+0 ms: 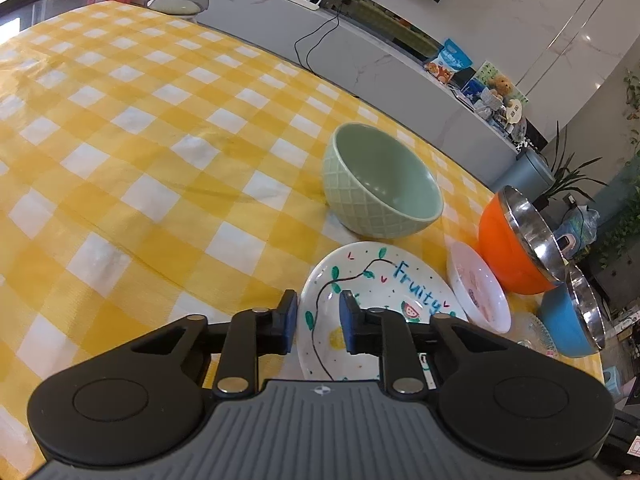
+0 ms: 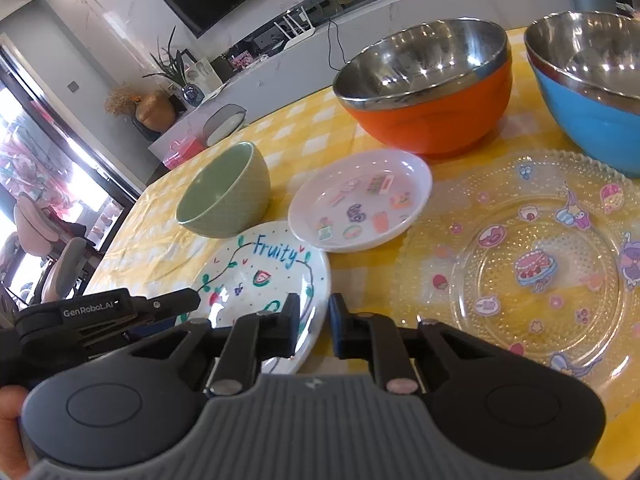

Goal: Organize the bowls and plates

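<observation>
A white "Fruity" plate [image 1: 372, 292] [image 2: 256, 276] lies on the yellow checked table. My left gripper [image 1: 318, 322] is open, its jaws standing either side of the plate's near-left rim. My right gripper [image 2: 314, 328] is open, its jaws standing either side of the plate's right rim. The left gripper's body [image 2: 100, 312] shows at the plate's left in the right wrist view. A green bowl [image 1: 380, 184] [image 2: 228, 196] stands behind the plate. A small white sticker plate [image 1: 478, 292] [image 2: 360, 200], an orange bowl [image 1: 512, 240] [image 2: 428, 84], a blue bowl [image 1: 572, 320] [image 2: 588, 92] and a clear glass plate [image 2: 532, 264] lie to the right.
The checked tablecloth [image 1: 140, 160] stretches far to the left. A grey counter [image 1: 360, 52] with a router and cables runs behind the table. A chair [image 2: 60, 264] stands past the table's left edge.
</observation>
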`<state>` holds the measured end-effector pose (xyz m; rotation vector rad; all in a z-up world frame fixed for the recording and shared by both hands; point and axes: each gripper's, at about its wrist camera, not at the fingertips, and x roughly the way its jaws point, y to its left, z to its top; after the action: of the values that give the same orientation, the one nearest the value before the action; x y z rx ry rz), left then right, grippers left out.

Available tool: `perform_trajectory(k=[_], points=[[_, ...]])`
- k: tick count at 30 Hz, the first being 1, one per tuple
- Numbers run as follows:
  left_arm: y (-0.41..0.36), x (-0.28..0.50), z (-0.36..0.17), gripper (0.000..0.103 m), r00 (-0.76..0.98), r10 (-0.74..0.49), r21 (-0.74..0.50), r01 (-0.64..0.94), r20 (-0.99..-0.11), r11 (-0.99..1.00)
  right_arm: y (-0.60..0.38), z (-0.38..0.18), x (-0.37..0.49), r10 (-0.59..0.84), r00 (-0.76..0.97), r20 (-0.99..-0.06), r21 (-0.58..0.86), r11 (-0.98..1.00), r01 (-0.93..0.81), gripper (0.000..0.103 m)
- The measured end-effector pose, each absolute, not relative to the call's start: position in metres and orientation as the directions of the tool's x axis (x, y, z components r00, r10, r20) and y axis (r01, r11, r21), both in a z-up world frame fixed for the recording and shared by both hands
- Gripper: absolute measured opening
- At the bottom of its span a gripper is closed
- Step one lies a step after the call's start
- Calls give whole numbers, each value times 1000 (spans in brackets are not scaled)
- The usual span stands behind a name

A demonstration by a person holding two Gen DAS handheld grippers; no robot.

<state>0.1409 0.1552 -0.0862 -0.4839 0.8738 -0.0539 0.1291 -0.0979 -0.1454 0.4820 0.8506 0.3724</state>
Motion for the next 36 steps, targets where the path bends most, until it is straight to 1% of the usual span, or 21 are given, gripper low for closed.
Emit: perform_trajectory(k=[7,10,15,20,30,36], points=[[157,134,-82,22,644,-255,-458,-166,-721,873,-106,-147,129,511,597,-618,591,803,-77,13],[157,129,-75,22,652,-241,-446,-167,-719,879,-108,-144,127,521,591,-615,608,791,-66,11],[157,121,-66,22,645,-221,-431,-187,-732,883,-109,-138,118,553,579,-599,644,763,-62,10],[151,105,-55,22,635,-206,-407,-188,-745,894,-112,-131,102,565,575,-592,656,752,-65,9],[144,64,-39,22,627,-201,-406,-201,-753,892,-119,-121,67,585,555,-591,671,738,-64,9],[145,43,-42,22,613,-201,-400,-206,-764,893,-119,-123,41,600,535,-595,680,731,-64,9]])
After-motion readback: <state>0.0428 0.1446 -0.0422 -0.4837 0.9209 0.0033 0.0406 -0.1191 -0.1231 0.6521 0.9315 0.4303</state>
